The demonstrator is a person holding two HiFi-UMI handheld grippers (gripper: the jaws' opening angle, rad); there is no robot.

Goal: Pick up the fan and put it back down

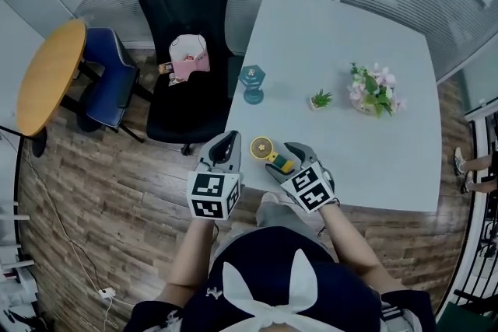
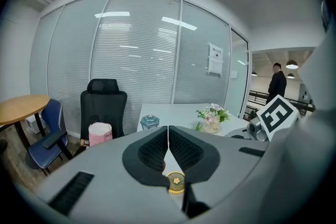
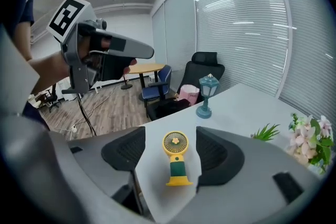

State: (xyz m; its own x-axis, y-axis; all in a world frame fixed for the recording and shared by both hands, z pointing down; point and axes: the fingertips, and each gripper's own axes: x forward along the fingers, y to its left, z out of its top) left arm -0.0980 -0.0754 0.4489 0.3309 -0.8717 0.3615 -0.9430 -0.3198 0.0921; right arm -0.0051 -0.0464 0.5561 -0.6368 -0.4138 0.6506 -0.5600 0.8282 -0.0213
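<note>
Fan (image 3: 176, 159): small, yellow head w/ flower centre, green grip, yellow base. It stands upright on the white table (image 1: 342, 35), near the table's front-left corner. R tool (image 3: 170, 134) has its jaws apart, one either side of the fan, w/ a gap showing on both sides; not clamped. In the head view the R tool (image 1: 282, 159) sits low over the table edge, fan (image 1: 264, 147) between its jaws.

L tool (image 2: 168, 131): jaws together, nothing between them; the fan (image 2: 176, 182) shows below them. In the head view the L tool (image 1: 224, 145) hangs just left of the fan, at the table edge.

Farther back on the table:
- teal lantern (image 1: 251, 83)
- tiny pot w/ a green plant (image 1: 320, 99)
- pot of pink and white flowers (image 1: 373, 89); print on the pot too small to read

Black office chair (image 1: 187, 50) is just beside the table's left side, w/ a pink container (image 1: 189, 57) on the seat; its dark print can't be read. Blue chair (image 1: 109, 78) and round wood table (image 1: 50, 74) stand further left. A sheet (image 2: 215, 59) is stuck on the glass wall, text illegible.
</note>
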